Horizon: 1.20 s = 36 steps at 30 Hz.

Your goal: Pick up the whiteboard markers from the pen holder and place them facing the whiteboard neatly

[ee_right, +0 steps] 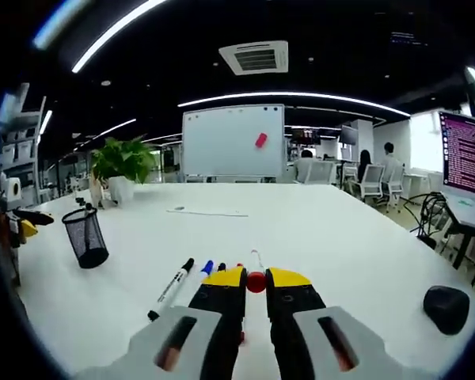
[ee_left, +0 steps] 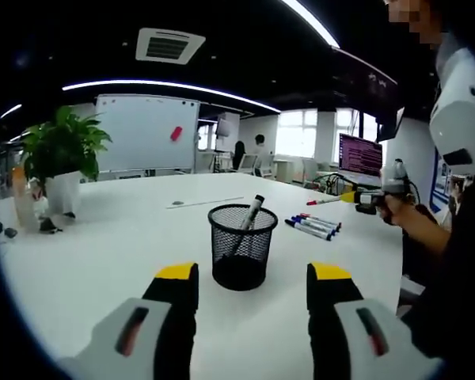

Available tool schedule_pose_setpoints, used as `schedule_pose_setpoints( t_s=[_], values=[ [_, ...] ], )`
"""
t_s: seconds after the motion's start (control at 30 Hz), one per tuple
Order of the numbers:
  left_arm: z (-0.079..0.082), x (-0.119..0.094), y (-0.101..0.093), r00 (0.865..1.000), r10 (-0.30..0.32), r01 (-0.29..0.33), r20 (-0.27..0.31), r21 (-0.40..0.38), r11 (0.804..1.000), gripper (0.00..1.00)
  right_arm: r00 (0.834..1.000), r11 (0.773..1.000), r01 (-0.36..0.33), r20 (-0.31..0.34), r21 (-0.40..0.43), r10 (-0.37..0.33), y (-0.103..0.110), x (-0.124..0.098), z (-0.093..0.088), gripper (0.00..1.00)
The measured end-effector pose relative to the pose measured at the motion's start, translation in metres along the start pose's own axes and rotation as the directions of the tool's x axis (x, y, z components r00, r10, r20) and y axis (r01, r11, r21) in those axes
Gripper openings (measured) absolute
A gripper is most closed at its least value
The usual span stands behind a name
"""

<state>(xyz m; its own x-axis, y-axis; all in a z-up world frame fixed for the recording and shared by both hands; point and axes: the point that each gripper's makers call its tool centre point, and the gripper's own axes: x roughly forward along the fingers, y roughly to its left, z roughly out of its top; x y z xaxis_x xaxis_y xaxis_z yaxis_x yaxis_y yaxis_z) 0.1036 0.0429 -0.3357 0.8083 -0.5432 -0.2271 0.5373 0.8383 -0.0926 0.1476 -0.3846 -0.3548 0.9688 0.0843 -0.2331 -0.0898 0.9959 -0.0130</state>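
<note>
White table (ee_right: 364, 237), right gripper view alone: red marker (ee_right: 256, 281) between jaws.

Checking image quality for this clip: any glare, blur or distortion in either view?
Left gripper view: fisheye bends the table edge; mesh pen holder sharp; windows blown out. Right gripper view: ceiling light strips glare; whiteboard readable; red marker between the right tongs slightly soft.

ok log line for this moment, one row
left hand-held gripper: open, facing pen holder, one marker inside | right hand-held gripper: shut on red marker | placed markers: row on table
</note>
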Motion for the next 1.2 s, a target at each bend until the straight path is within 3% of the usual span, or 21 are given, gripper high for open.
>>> schedule_pose_setpoints(
  t_s=[0.53,0.77,1.2],
  values=[
    [-0.003,-0.002,0.005,1.000,0.009,-0.009,0.000,-0.017,1.000,0.56,0.998,1.000,0.004,-0.063,-0.018,-0.005,-0.006,0.012,-0.022,0.13],
    [-0.004,-0.001,0.005,1.000,0.006,-0.006,-0.002,-0.018,1.000,0.56,0.992,1.000,0.011,-0.122,-0.006,-0.011,-0.007,0.013,-0.040,0.13],
    [-0.006,0.001,0.005,1.000,0.006,-0.006,-0.009,-0.019,1.000,0.56,0.982,1.000,0.005,-0.186,-0.027,-0.010,-0.007,0.012,-0.057,0.13]
  ],
)
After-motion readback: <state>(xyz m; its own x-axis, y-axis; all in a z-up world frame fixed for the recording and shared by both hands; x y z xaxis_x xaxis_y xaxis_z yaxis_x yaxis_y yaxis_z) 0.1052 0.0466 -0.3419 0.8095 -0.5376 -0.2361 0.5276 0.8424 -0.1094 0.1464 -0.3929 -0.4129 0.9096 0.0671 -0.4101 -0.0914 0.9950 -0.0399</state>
